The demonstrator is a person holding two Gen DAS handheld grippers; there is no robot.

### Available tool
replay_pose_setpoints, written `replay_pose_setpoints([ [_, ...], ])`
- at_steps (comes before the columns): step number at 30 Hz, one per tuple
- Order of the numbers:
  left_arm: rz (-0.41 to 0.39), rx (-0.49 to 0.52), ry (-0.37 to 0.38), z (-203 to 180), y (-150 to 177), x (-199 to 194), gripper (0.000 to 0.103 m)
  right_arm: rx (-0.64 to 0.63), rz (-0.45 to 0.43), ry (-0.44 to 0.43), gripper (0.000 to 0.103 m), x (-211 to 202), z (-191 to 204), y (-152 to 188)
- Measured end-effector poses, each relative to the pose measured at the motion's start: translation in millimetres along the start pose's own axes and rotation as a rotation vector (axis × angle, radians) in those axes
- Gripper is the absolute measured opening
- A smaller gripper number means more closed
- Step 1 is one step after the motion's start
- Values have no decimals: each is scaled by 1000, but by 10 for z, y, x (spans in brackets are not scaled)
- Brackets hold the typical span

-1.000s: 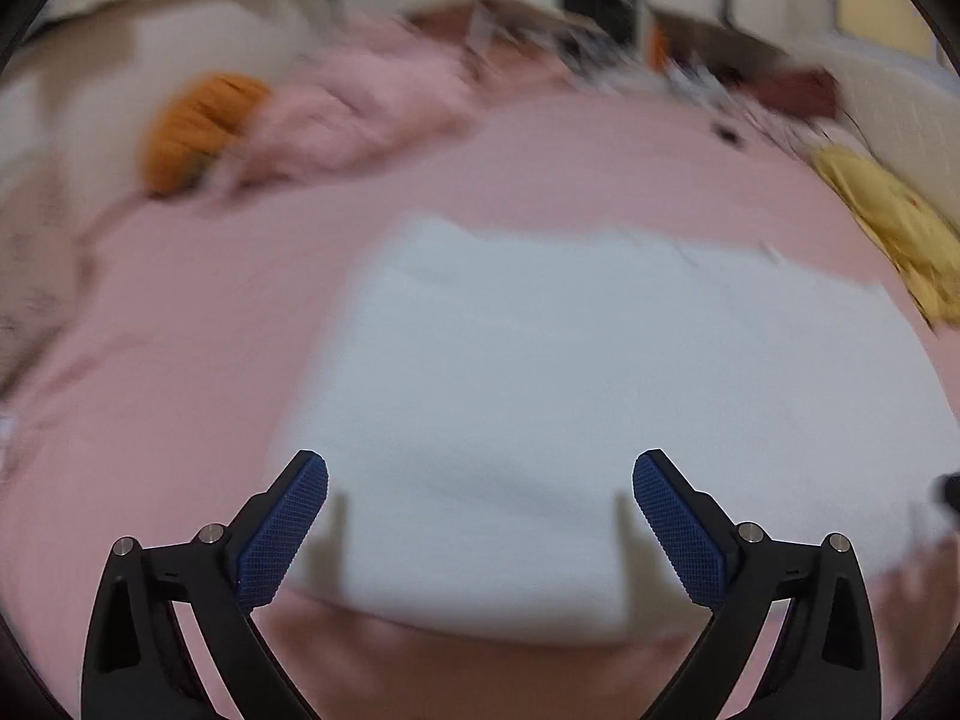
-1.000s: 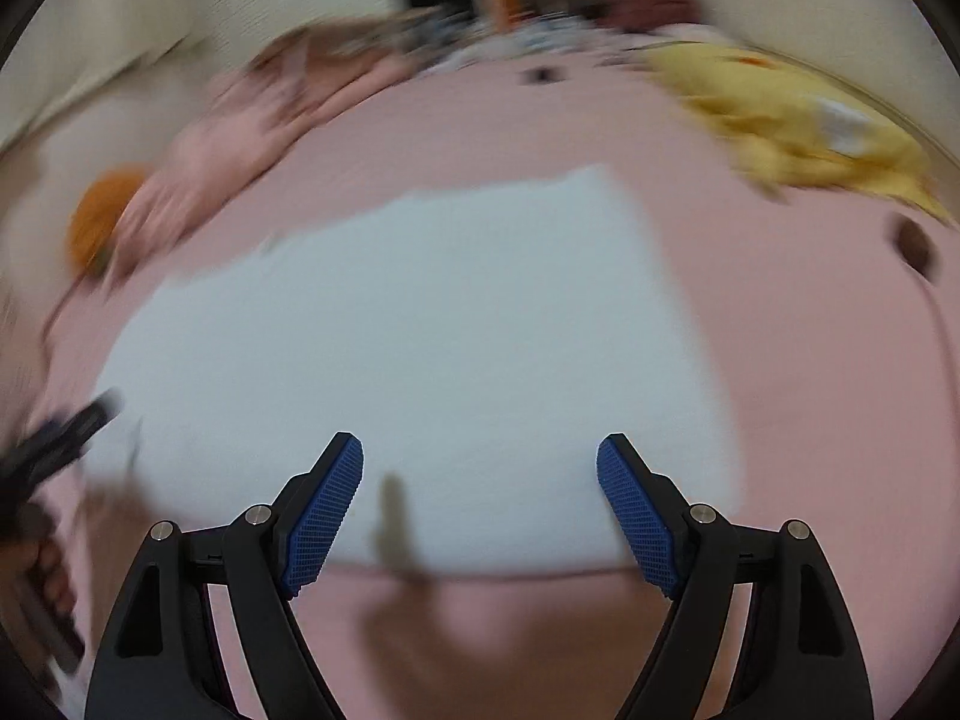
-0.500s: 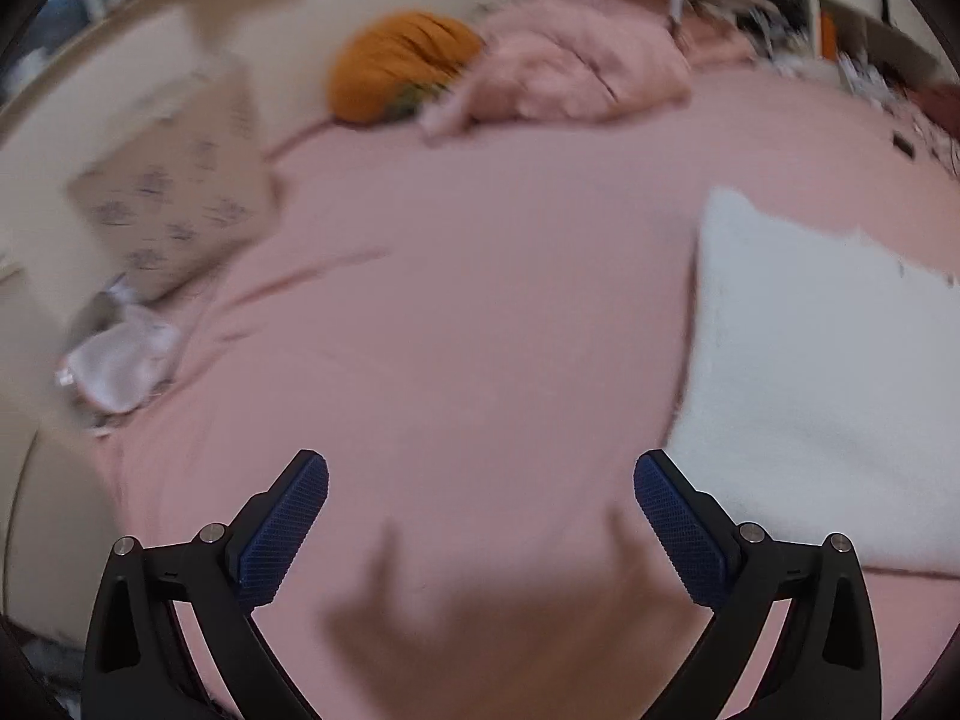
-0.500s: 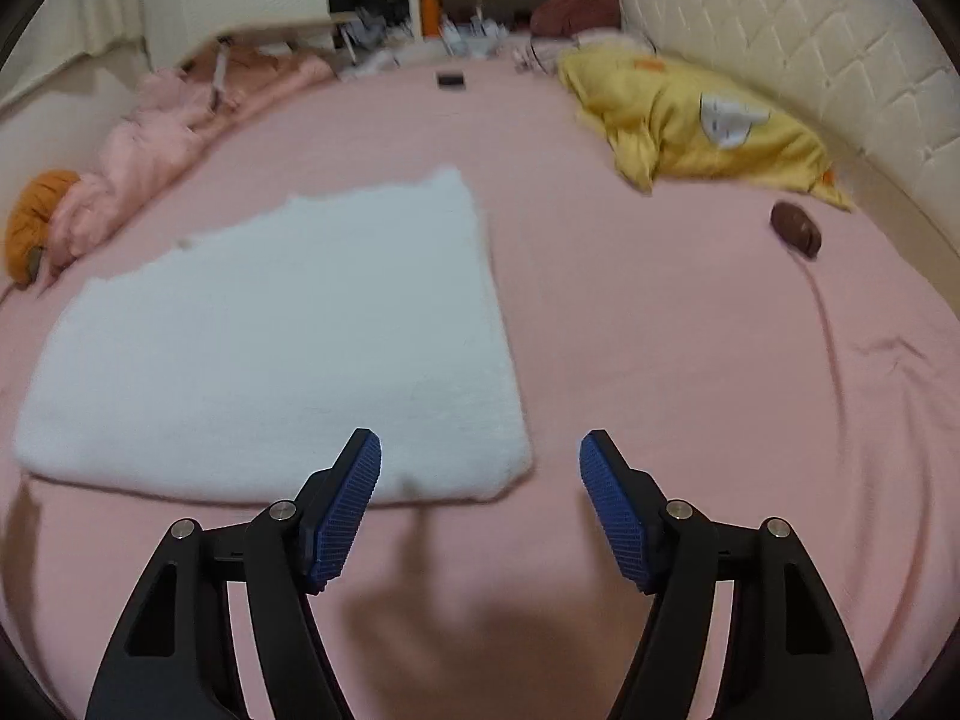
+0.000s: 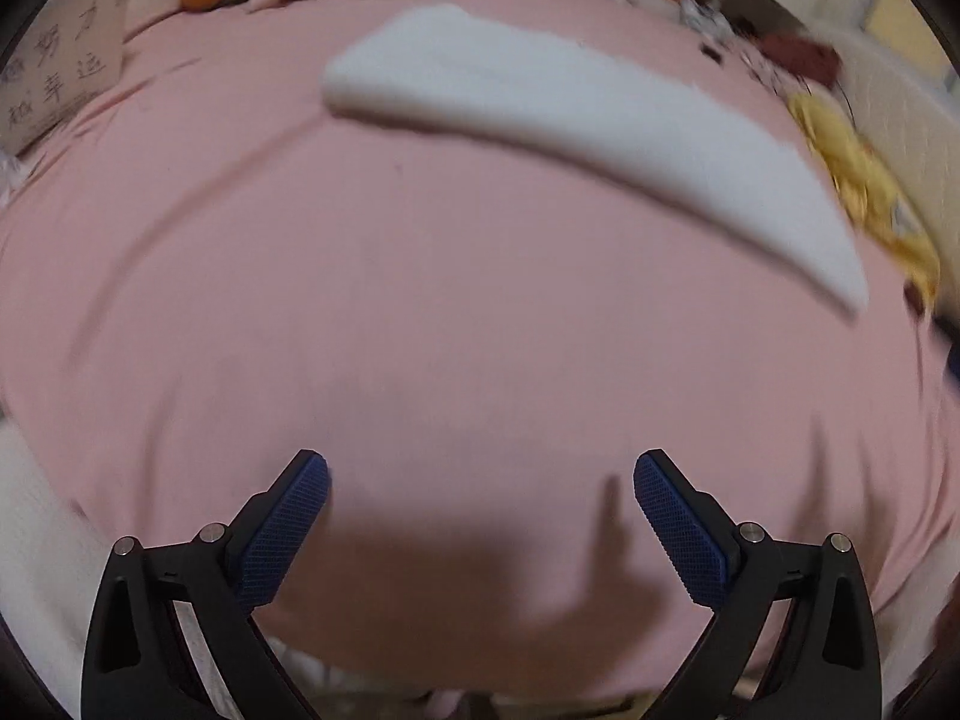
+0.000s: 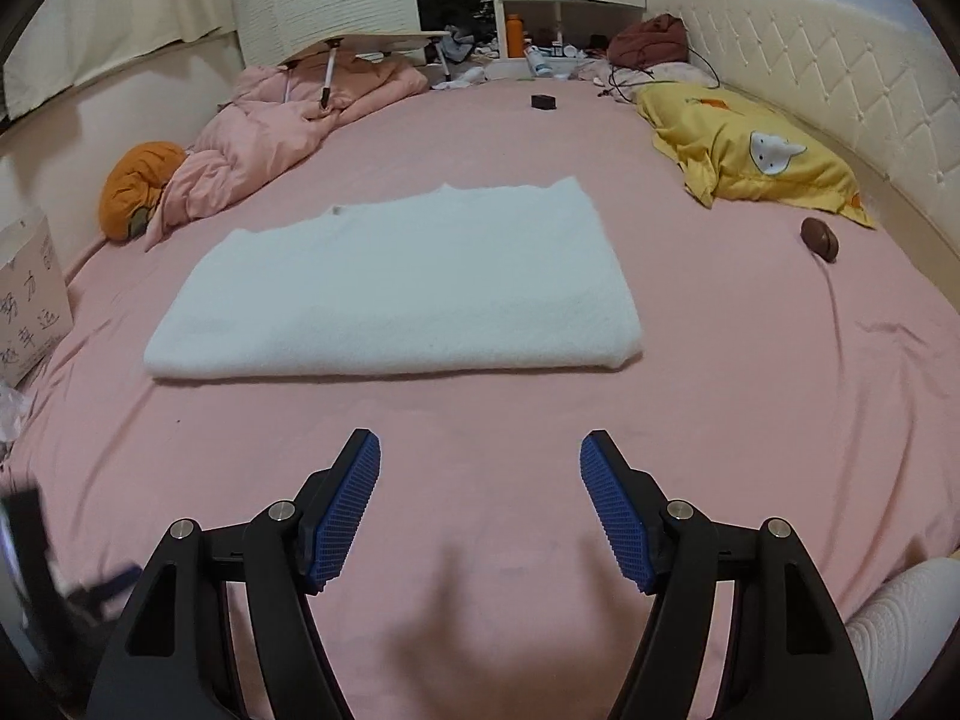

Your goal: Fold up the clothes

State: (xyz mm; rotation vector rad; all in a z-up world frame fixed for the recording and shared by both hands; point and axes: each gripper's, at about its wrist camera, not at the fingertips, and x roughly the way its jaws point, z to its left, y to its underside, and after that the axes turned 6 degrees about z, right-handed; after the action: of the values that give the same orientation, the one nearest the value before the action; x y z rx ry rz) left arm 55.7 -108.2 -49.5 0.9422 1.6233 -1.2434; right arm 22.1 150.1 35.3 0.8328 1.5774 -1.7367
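Note:
A white fleecy garment lies folded flat in a rectangle on the pink bed sheet. It also shows blurred in the left wrist view, far ahead. My right gripper is open and empty, held above the bare sheet well short of the garment's near edge. My left gripper is open and empty, above bare sheet and far from the garment.
A yellow pillow and a small brown object lie at the right. A pink quilt and an orange cushion lie at the back left. A cardboard box stands at the left edge. A padded headboard runs along the right.
Both grippers have pulled back from over the white garment, which now lies farther ahead. The left view swung left and then back toward the garment. Both stayed open and empty.

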Motion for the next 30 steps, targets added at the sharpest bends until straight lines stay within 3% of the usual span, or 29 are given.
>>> replay_pose_setpoints([
  [7,-136,-13,95,-86,-60,-463,102,-11,-26,-10,70,-275,23,1],
  [13,-217,-16,73,-111,-103,-672,102,-59,-104,-17,70,-402,62,-4],
  [20,-216,-6,29,-162,-123,-743,103,-41,-92,-75,70,-296,28,-132],
  [22,-218,-18,58,-135,-149,-731,102,-64,-112,-57,70,-285,55,-136],
  [30,-104,-77,227,-128,-532,-309,102,-29,-129,-59,70,-90,72,-237],
])
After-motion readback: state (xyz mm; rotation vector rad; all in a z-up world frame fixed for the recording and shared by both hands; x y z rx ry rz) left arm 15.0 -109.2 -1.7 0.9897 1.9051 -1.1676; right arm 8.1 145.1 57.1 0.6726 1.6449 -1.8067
